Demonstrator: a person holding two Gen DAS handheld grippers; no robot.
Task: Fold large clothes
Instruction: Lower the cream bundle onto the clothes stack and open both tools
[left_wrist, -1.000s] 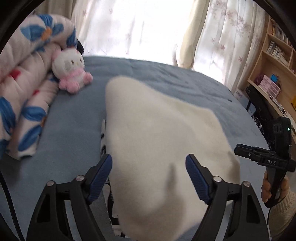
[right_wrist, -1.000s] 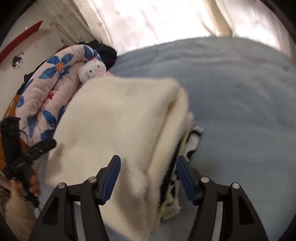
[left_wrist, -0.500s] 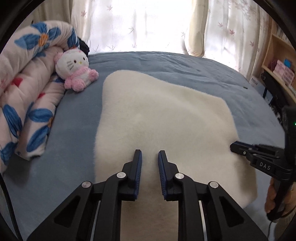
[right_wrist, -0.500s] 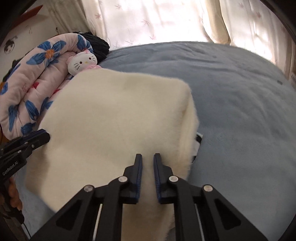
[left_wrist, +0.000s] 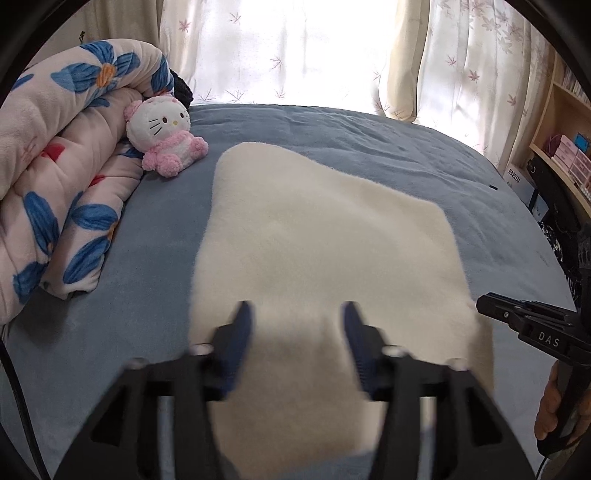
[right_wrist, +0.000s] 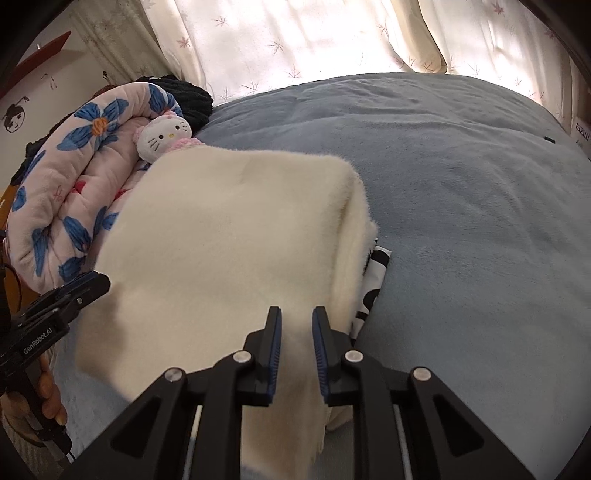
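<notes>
The left gripper (left_wrist: 297, 321) is seen blurred above the near part of the cream fleece garment (left_wrist: 325, 236), its jaws opening wide; fleece lies between and below them, but no pad is seen pressing on it. The right gripper (right_wrist: 297, 328) has narrow jaws, also opening, with a ridge of fleece standing between the pads — whether it is still pinched cannot be told with certainty; contact looks likely.

The garment is laid folded on the blue bed cover (left_wrist: 388, 147), toward the near edge of the bed and about midway between its sides. It is judged that the fold has just been set down and the near hem is being released, so both tools are held over that hem.

A black-and-white patterned piece (right_wrist: 375, 273) under the garment's right edge is shown only by the right wrist view. The plush cat toy (left_wrist: 162, 136) beside the rolled floral quilt (left_wrist: 55, 177) at the bed's far-left corner is shown whole only by the left view, as are the shelves (left_wrist: 565, 147) at the right.
</notes>
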